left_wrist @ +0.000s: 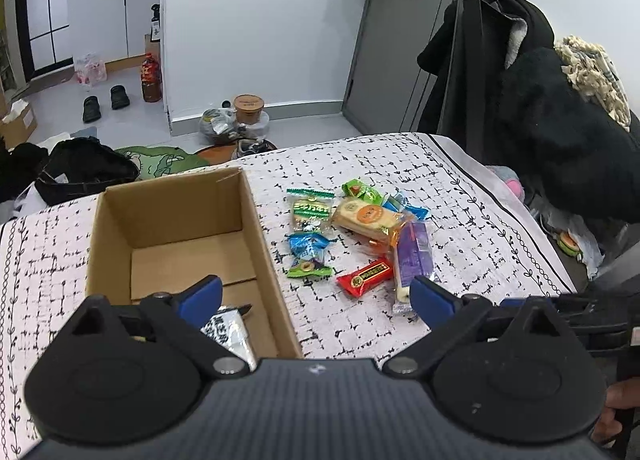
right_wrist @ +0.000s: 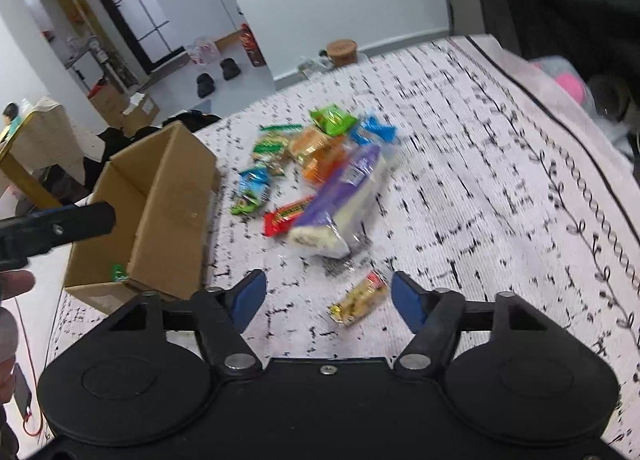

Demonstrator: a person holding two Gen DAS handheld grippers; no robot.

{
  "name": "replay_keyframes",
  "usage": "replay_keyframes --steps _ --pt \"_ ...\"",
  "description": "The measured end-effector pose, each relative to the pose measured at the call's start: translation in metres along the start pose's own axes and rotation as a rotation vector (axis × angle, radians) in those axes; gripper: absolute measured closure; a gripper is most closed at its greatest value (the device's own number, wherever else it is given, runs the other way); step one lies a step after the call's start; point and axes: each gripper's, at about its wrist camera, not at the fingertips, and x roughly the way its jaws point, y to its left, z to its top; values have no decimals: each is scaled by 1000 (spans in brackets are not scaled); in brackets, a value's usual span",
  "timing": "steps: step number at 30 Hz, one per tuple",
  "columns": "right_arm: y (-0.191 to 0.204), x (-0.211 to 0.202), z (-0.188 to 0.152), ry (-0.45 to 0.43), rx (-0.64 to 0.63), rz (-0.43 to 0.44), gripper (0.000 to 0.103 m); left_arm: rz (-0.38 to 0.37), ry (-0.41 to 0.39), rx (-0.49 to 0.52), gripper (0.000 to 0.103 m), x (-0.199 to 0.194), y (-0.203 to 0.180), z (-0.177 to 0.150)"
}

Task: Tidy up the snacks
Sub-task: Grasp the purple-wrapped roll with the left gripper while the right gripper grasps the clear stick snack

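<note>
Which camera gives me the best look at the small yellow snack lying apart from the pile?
The right wrist view. The yellow snack lies there alone on the tablecloth, between the open right gripper fingers, slightly blurred. The left wrist view does not show it.

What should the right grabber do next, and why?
Probably ease the right gripper forward and down around the small yellow snack. Its fingers are open, the snack lies loose on the tablecloth just ahead between them, apart from the pile, and the cardboard box waits to the left.
</note>
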Motion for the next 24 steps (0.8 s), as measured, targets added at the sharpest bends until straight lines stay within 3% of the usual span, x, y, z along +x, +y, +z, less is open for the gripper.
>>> replay_keyframes --steps 5,13,15,17,19,24 --pt "-9 20 -4 34 43 -22 46 -24 10 -15 3 12 -6 4" --pt "-20 54 -5 85 96 -63 51 -39 57 -20 13 36 -16 2" --pt "-23 60 -7 93 98 -84 63 -47 65 -17 14 42 -20 1" --pt "-27 61 -7 95 93 -88 66 -55 75 -13 16 47 -24 1" --pt "-29 60 -7 100 80 -85 77 -61 83 -12 17 53 -28 2" --pt "-39 53 -5 112 65 -88 82 -84 97 -22 19 70 -40 7"
